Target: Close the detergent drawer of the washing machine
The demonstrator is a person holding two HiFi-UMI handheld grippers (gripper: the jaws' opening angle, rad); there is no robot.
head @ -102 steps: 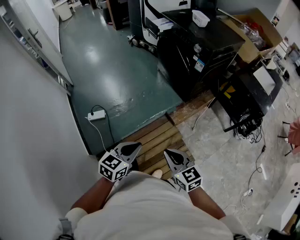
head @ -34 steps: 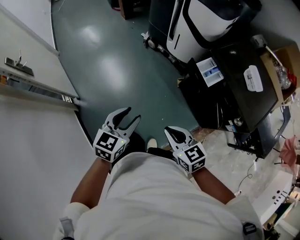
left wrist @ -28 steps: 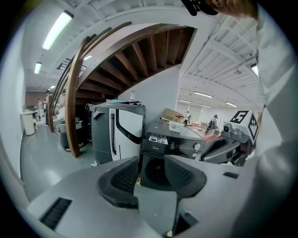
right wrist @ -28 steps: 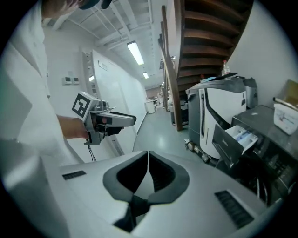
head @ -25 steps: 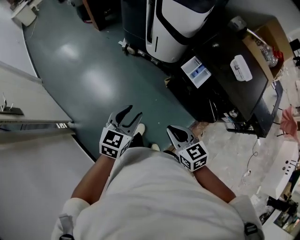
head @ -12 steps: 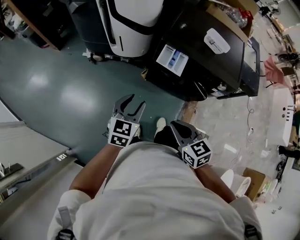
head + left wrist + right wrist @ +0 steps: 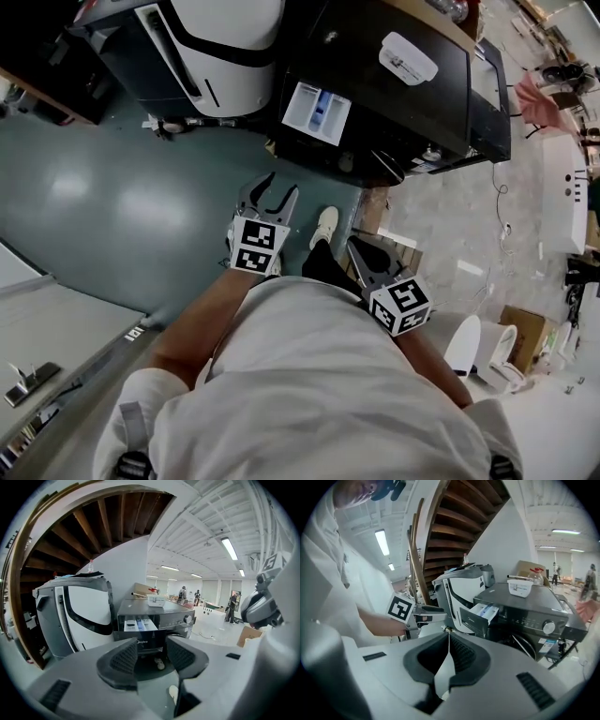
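Observation:
The black washing machine (image 7: 403, 103) stands just ahead, and its detergent drawer (image 7: 317, 112) sticks out of the front, white inside with a blue compartment. My left gripper (image 7: 270, 192) hangs a short way in front of the drawer without touching it. Its jaws have just been opening and nothing is between them. In the left gripper view the drawer (image 7: 138, 625) shows above the spread left gripper (image 7: 151, 656). My right gripper (image 7: 370, 258) is lower and to the right, shut and empty. In the right gripper view its jaws (image 7: 448, 637) meet, with the drawer (image 7: 485, 613) beyond.
A white-and-black appliance (image 7: 225, 56) stands left of the washer. A small white box (image 7: 408, 58) lies on the washer's top. My white shoe (image 7: 324, 225) rests on the teal floor (image 7: 112, 187). Wooden stairs (image 7: 84, 531) rise overhead on the left.
The washer has come closer and now sits straight ahead. The left gripper has moved forward towards the drawer, with its jaws a little wider. The right gripper has shifted slightly right.

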